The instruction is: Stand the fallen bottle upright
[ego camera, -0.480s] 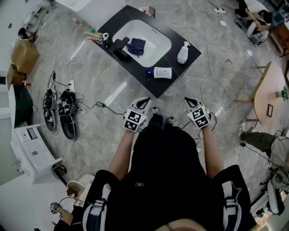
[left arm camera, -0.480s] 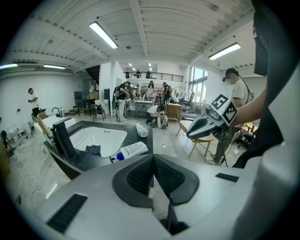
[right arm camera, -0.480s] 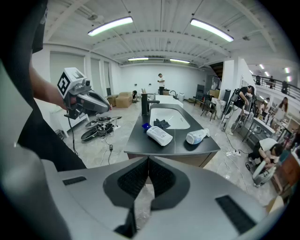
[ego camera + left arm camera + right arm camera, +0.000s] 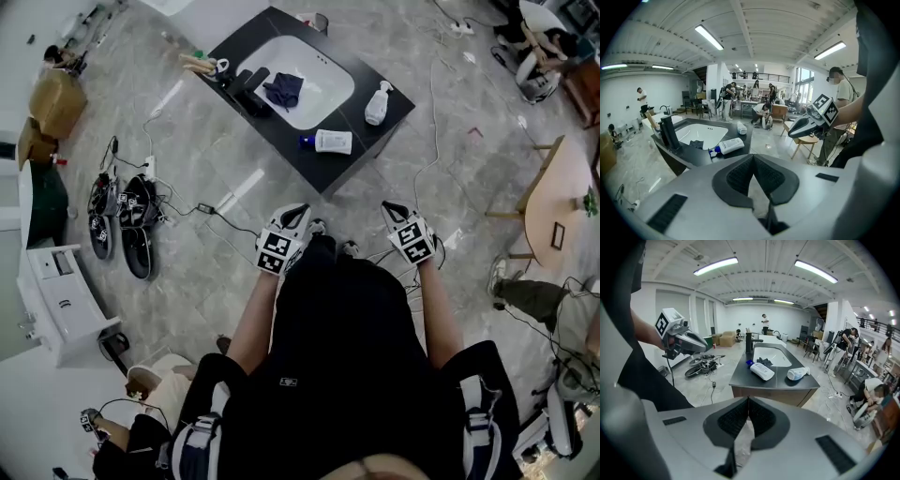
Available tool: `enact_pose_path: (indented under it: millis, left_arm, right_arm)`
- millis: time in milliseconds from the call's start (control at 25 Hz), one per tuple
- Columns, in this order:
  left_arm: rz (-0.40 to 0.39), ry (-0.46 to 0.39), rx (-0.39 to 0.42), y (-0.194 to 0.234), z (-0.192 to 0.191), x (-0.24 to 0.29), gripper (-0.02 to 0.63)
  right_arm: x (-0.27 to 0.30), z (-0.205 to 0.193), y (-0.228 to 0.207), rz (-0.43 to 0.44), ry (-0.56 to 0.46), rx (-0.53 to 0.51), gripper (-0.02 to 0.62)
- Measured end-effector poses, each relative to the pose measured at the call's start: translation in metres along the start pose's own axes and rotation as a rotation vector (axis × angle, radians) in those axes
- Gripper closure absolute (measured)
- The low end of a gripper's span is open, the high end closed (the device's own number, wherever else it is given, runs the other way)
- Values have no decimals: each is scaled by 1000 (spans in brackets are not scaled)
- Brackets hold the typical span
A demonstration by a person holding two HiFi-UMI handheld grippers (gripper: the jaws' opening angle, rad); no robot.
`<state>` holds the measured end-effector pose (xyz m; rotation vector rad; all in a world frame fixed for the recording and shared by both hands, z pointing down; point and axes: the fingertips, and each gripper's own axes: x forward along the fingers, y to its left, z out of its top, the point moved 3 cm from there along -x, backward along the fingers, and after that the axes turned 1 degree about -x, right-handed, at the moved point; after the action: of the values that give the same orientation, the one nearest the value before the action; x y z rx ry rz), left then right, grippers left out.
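Bottle (image 4: 335, 142) is lying flat on the counter (image 4: 291, 150), near the front edge, just beside the sink (image 4: 328, 80). Against the frame half a second back, bottle and counter are sitting slightly higher in the head view; the bottle's pose on the counter is showing no change. Its long axis is running left-right there, blue cap pointing left. Spray bottle (image 4: 377, 103) is lying just right of it, nozzle pointing away. Left gripper (image 4: 298, 214) and right gripper (image 4: 389, 208) are hovering well apart from the counter, jaws pressed together, nothing between them. Label print is reading too small.
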<state>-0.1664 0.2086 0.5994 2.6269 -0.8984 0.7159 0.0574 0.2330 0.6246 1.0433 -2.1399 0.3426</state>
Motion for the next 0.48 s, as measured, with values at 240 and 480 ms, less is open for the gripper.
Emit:
enact_pose_path:
  millis: [240, 480]
  left_arm:
    - [31, -7, -14, 1, -1, -6, 592]
    - [45, -20, -17, -1, 0, -6, 592]
  right_arm:
    - [3, -6, 1, 5, -7, -7, 534]
    - [3, 3, 0, 19, -23, -17, 534]
